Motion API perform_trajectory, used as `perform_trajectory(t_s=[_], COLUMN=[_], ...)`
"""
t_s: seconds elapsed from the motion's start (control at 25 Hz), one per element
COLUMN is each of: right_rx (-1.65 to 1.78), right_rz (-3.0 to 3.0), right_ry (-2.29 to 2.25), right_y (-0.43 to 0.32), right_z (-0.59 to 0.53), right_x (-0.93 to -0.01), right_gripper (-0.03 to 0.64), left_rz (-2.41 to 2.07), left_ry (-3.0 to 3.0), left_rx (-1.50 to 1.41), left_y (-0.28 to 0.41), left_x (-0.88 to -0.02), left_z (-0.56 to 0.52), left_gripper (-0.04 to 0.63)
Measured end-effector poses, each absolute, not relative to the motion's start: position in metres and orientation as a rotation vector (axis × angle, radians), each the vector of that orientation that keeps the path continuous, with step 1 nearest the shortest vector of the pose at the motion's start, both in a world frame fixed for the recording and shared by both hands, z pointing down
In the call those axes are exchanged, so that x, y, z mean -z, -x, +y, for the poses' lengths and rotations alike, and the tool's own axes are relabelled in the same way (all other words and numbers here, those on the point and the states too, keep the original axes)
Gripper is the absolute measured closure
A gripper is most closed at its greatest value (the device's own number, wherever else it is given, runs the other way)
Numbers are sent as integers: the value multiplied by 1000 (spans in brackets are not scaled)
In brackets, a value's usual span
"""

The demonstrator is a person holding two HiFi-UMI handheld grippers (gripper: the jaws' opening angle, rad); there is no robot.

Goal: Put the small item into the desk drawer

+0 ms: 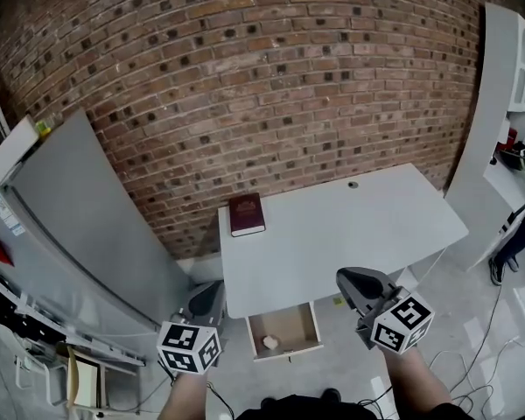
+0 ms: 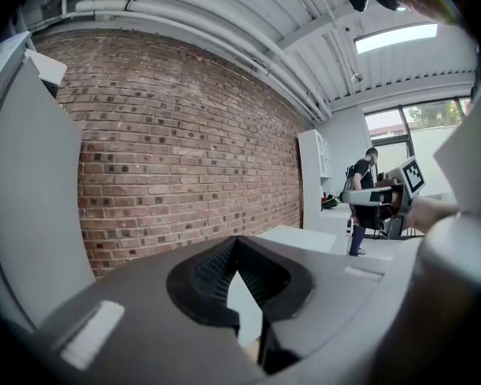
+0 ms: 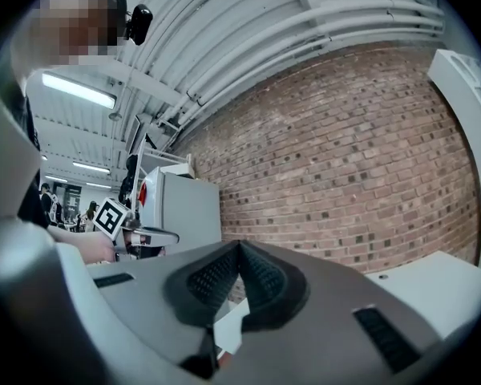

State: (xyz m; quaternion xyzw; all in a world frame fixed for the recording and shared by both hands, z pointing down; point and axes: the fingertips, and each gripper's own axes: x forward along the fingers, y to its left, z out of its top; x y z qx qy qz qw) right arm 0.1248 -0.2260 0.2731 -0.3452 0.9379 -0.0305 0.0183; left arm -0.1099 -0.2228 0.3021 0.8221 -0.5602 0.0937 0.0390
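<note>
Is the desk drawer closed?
No, the drawer stands pulled out below the desk edge, with a small white item inside.

White desk, nothing on top except a dark red book near the back left corner. The drawer is pulled open, small pale item lying inside.

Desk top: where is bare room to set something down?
The desk is bare from the book at its back left corner across to the right edge and forward to the front edge. The open drawer below holds a small white item; nowhere is crowded.
</note>
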Motion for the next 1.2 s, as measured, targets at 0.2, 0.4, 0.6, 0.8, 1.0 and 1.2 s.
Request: perform_trajectory(t_s=[0.2,0.4,0.6,0.8,1.0,1.2], right_rx=[67,94,140,149,141,145], right_rz=[2876,2877,2908,2909,2910,2915], right_ry=[1094,1094,1083,1090,1092,1089], right_y=[-124,-117,-110,-111,-113,-113], right_z=[-220,-215,-211,-210,-211,-210], right_x=[-263,-274,-291,-297,-294,-293], right_gripper=[604,604,604,604,604,604], left_rz=[-1790,-1809,-1798,-1780,-1765,-1757], left_ry=[-2469,-2413,-2390,-2411,-2428,-2439], left_rx=[-210,-174,-186,-194,-195,-194], left_y=[122,125,124,118,110,106], left_x=[-301,-316,-330,-332,-332,-329], left_z=[-210,-199,-196,-197,-199,-200], left_gripper=[591,591,591,591,591,591])
